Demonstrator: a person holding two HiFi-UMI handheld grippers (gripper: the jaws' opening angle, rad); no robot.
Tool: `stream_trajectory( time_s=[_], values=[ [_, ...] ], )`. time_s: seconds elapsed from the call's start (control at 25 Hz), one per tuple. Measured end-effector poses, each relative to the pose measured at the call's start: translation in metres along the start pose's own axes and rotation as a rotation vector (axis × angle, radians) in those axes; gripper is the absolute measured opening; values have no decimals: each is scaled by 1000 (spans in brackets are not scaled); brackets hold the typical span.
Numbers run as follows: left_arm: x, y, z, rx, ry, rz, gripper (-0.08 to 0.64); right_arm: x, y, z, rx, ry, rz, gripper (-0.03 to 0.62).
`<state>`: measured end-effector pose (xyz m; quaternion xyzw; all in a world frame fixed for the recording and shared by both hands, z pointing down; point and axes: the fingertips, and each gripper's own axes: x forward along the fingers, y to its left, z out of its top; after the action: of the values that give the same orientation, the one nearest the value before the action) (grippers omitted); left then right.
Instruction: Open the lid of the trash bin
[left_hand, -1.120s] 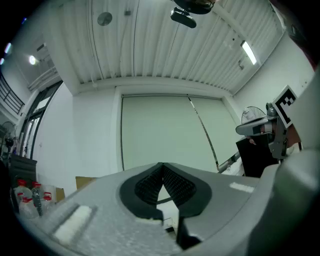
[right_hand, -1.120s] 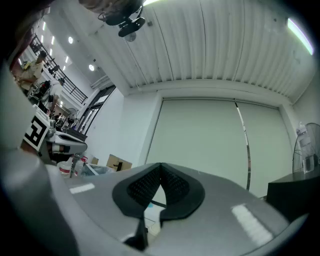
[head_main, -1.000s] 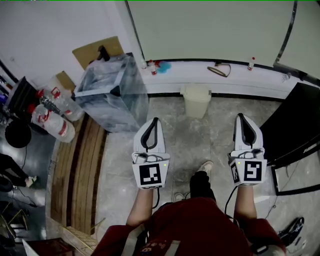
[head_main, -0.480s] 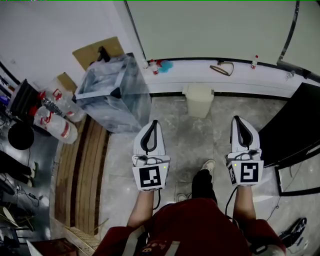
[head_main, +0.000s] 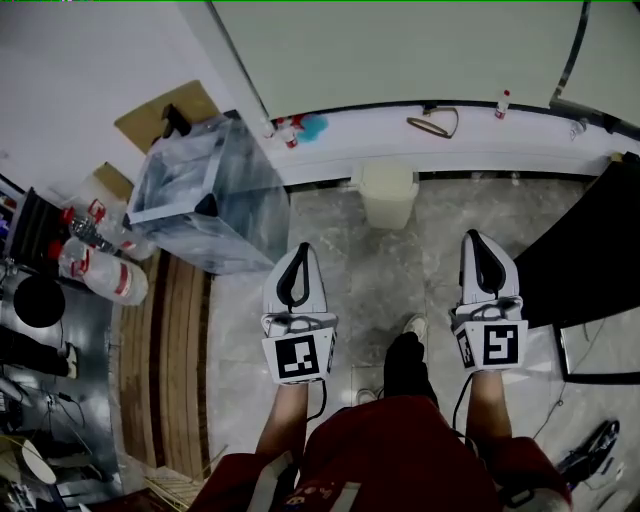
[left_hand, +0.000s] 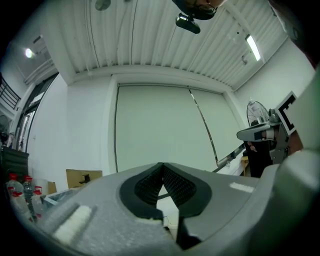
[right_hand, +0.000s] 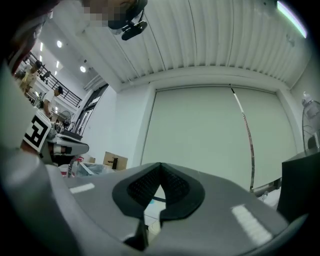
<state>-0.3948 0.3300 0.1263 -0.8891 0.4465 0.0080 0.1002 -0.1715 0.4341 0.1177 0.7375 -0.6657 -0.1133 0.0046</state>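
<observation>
- Clear plastic bottles with red labels (head_main: 100, 275) lie at the floor's left edge, beside a strip of brown wooden planks (head_main: 165, 350).
- Large translucent grey plastic crate (head_main: 205, 200) stands toward the floor's far left corner.
- Left hand-held gripper (head_main: 299, 250): clenched, jaw tips pressed together, nothing between them. Held over the grey marbled stone floor (head_main: 365, 275), near the crate.
- Small cream plastic trash bin (head_main: 387, 200), lid (head_main: 387, 178) down, stands at the floor's far edge against the white ledge (head_main: 480, 150), ahead of both grippers and apart from each.
- Right hand-held gripper (head_main: 480, 240): clenched, empty, beside a black panel (head_main: 580, 250).
</observation>
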Motion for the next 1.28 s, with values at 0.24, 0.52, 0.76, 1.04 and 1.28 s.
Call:
stream_trajectory(
  time_s=[0.24, 0.52, 0.76, 1.04, 1.28],
  values=[
    [68, -16, -9, -8, 12, -4, 5, 47, -42, -31, 25, 36, 3, 0],
    [146, -30, 0, -6, -11, 4, 5, 107, -98, -42, 14, 28, -8, 0],
    [209, -55, 13, 0, -31, 1, 5, 144, -157, -47, 21, 14, -29, 0],
    [272, -92, 29, 13, -93, 1, 5, 175, -226, -62, 47, 0, -75, 0],
    [303, -108, 24, 9, -107, -21, 5, 191, -250, -79, 62, -2, -94, 0]
  ],
)
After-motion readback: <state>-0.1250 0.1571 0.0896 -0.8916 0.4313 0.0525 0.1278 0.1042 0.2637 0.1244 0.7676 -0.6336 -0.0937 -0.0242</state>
